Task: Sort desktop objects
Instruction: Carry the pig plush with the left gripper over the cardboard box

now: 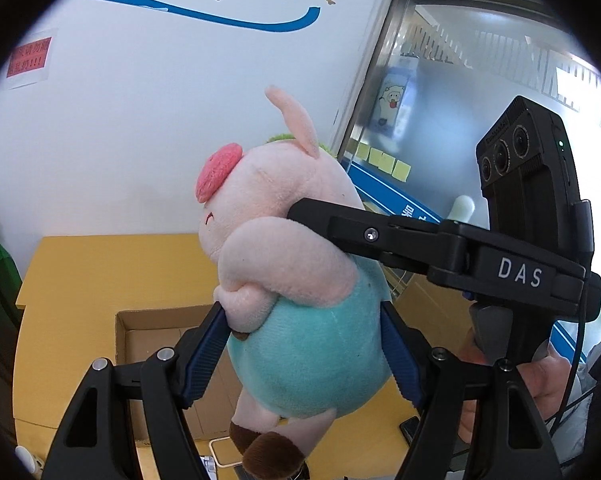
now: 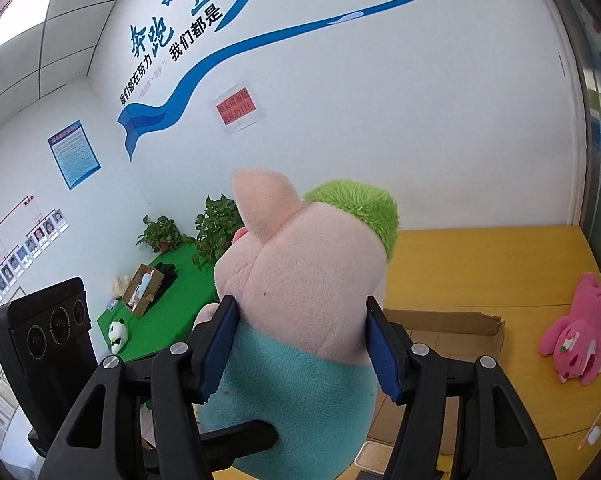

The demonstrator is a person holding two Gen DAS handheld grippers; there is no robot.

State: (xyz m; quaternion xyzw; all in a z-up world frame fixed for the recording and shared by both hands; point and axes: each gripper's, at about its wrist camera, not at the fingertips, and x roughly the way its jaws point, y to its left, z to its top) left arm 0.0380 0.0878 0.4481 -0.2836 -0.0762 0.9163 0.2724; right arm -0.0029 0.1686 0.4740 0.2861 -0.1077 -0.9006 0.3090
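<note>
A plush pig point(image 1: 300, 280) with a pink head, teal body, brown feet and green hair tuft hangs in the air above the yellow table point(image 1: 80, 272). My left gripper point(image 1: 304, 320) is shut on its teal belly. My right gripper point(image 2: 300, 320) is shut on its back at the neck, and its finger point(image 1: 340, 228) reaches in from the right in the left wrist view. The pig point(image 2: 300, 280) fills the right wrist view, seen from behind. An open cardboard box point(image 1: 148, 344) sits on the table right under the pig.
A pink plush toy point(image 2: 576, 336) lies on the yellow table at the right, beside the box point(image 2: 452, 328). A green-covered table point(image 2: 160, 312) at the left holds potted plants, a small box and a panda toy point(image 2: 118, 334). White wall behind; glass door point(image 1: 460, 120) at right.
</note>
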